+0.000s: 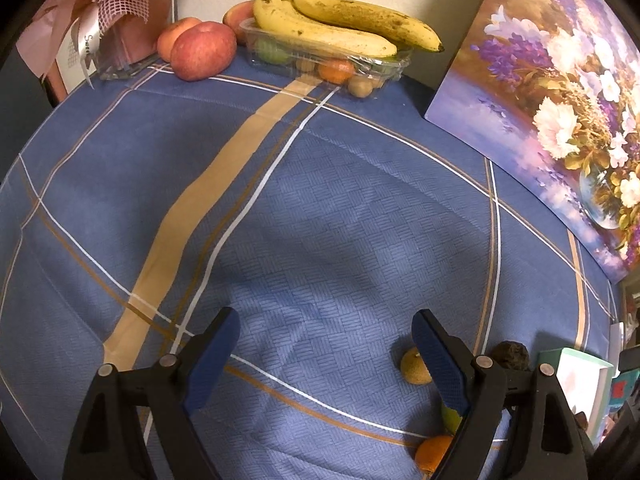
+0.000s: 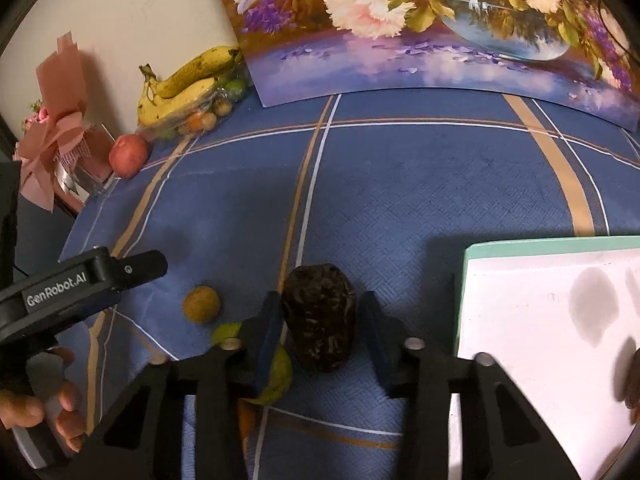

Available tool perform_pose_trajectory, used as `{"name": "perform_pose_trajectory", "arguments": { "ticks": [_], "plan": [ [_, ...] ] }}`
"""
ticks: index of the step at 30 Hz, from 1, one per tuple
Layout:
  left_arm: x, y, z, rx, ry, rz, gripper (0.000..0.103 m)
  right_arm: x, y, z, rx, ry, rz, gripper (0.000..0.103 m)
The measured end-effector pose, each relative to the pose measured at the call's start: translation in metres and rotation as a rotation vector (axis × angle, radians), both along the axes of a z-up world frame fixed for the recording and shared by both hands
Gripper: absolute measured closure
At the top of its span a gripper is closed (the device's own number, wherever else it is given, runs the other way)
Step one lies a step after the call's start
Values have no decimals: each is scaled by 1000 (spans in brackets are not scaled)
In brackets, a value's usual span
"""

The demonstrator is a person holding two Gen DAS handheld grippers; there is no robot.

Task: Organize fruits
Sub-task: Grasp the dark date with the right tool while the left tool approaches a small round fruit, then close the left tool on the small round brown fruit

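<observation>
Dark rough fruit (image 2: pixel 319 317): set upright between the parted, not yet closed jaws of the right gripper (image 2: pixel 320 320); left gripper (image 1: pixel 324 344), spread and empty, is placed farther off.

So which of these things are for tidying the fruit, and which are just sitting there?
For the job:
dark bumpy fruit between the right gripper fingers
small brown fruit
green fruit
orange
bananas
apples
clear tray
white tray

Just lying about:
flower painting
pink gift box

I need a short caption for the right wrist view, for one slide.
Right gripper open around a dark wrinkled fruit on the blue tablecloth, beside a white tray.
</observation>
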State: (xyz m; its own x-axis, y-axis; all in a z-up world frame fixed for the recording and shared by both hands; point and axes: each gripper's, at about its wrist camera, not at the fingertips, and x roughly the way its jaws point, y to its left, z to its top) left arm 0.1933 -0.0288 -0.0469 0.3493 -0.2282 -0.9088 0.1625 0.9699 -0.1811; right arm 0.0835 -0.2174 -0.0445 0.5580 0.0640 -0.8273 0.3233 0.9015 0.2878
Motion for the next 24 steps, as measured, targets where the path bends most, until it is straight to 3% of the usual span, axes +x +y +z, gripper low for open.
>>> {"name": "perform_pose_trajectory", "arguments": {
  "ticks": [8, 16, 24],
  "plan": [
    [-4, -7, 0, -30, 16, -25, 14, -5, -9, 3, -19, 18, -35, 65],
    [-14, -26, 0, -76, 51, -96, 48, -17, -22, 29, -23, -41, -78, 65],
    [-19, -43, -6, -82, 98, -144, 67, -29, -27, 48, -48, -78, -104, 65]
  ]
}}
